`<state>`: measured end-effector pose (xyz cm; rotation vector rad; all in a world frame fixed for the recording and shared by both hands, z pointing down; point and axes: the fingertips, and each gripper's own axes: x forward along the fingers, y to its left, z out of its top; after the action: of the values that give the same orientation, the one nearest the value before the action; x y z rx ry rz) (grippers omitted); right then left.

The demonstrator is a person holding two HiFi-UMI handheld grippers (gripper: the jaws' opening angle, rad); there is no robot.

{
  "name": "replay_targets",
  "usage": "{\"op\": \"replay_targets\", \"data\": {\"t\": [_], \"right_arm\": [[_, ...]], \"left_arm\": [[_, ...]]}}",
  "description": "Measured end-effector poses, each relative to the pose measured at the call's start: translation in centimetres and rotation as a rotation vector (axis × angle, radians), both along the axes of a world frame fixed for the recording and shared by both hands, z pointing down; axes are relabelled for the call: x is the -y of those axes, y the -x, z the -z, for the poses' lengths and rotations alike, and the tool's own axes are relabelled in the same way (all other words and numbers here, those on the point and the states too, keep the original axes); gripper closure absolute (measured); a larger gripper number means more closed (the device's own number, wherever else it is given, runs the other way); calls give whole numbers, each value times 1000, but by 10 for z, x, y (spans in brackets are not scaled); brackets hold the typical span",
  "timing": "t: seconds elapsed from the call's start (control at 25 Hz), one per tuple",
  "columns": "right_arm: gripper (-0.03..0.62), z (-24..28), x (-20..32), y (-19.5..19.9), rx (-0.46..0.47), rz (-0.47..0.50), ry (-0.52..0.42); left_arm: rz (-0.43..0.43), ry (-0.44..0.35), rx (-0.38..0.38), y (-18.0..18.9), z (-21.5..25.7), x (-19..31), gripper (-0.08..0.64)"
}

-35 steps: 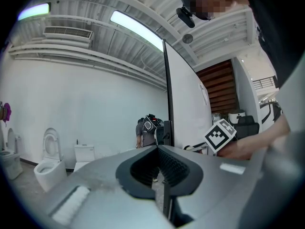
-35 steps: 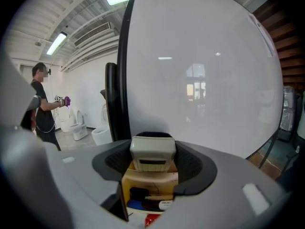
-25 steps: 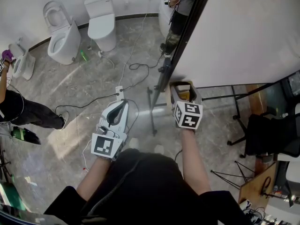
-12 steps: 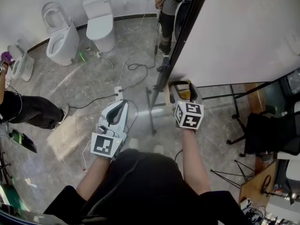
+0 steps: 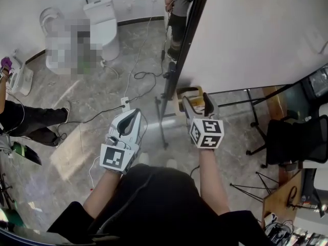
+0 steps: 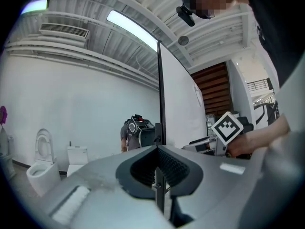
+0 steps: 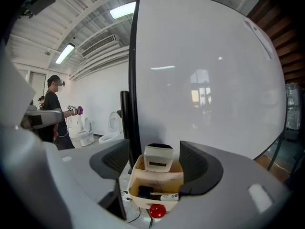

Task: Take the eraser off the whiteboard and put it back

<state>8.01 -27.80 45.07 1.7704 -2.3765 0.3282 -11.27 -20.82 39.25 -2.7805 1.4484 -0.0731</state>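
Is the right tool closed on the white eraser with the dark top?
No: the jaws of the right tool stand apart, with gaps beside the white eraser in the cream tray.

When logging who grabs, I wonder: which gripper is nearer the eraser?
Right. The right gripper, open, points at the eraser in its box just ahead; the left gripper, shut, is off to the left.

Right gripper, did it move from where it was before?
Yes. The right gripper has drawn back a little from the box under the whiteboard, toward the person.
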Motion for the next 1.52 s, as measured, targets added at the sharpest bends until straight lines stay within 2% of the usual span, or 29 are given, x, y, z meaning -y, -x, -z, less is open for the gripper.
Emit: {"op": "replay_targets", "data": {"t": [0.08, 0.28, 0.6, 1.08, 1.52], "right_arm": [[269, 11, -8, -3, 4, 8, -24], [322, 33, -28, -11, 39, 17, -69], [445, 64, -59, -25, 67, 15, -148], [571, 103, -109, -28, 80, 52, -241], [583, 108, -128, -25, 90, 76, -252]], "left_arm": [[-13, 1, -1, -7, 1, -1, 554], [-45, -7, -2, -24, 3, -3, 554], [-103, -24, -2, -52, 9, -5, 554], [-117, -30, -12, -58, 13, -15, 554], [-111, -48, -15, -53, 24, -20, 554]]}}
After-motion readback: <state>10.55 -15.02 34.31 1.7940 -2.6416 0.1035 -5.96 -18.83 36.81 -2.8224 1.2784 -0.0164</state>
